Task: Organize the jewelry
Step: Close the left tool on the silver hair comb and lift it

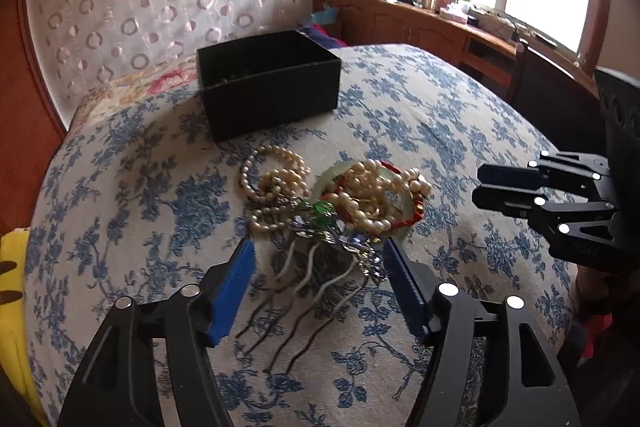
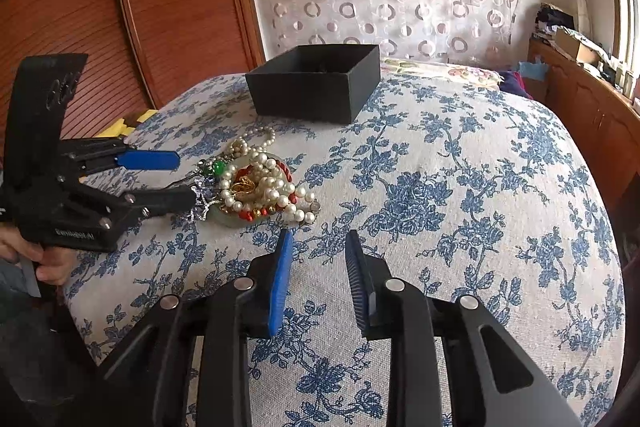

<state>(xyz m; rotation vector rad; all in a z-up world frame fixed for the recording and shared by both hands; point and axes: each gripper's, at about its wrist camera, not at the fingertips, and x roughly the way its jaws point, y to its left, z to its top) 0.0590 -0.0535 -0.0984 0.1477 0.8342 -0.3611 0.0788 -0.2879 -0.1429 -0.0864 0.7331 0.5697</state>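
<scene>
Both claws wide, empty | left claw [image 1: 318, 267] straddles hair comb [image 1: 320, 267], prongs toward camera | right claw [image 2: 318, 247] beside.

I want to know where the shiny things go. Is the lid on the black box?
No, the black box stands open on the flowered cloth, with no lid on it, beyond the jewelry pile.

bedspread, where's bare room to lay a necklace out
Free: the flowered bedspread right of the jewelry pile, ahead of the right tongs, and the strip between pile and black box. Crowded: the pile's near-left side, where the left tongs straddle the hair comb.
</scene>
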